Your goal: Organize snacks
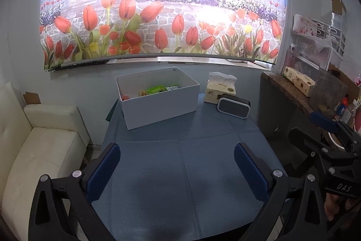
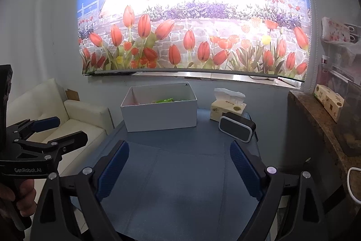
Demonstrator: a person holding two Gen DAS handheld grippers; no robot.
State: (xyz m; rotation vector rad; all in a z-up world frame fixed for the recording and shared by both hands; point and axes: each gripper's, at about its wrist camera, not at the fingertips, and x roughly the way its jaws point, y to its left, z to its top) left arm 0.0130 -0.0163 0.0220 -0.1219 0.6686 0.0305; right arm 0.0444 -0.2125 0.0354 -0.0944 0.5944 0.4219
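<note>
Both grippers hover above the near half of the desk (image 1: pixel 180 173), which is covered by a blue cloth. The left gripper (image 1: pixel 177 171) has its fingers (image 1: pixel 103 171) spread wide apart with nothing between them. The right gripper (image 2: pixel 179 169) is in the same condition — fingers (image 2: pixel 247 171) apart, only bare cloth in the gap.

The white box (image 1: pixel 158 103) stands at the far edge of the desk, well apart from both pairs of fingers and straight ahead of them. In the left wrist view it sits slightly left of the centre line. The snacks (image 1: pixel 158 89) lie inside the box, against its far side: a bright green packet, with smaller yellow and orange items to its left. In the right wrist view only the top of the green packet (image 2: pixel 164 101) clears the box wall.

To the right of the box stands a tissue pack (image 1: pixel 220 92), and just in front of that pack lies a black speaker (image 1: pixel 233 107) — both on the desk and clear of the fingers. A white sofa (image 1: pixel 33 150) stands to the left of the desk.
</note>
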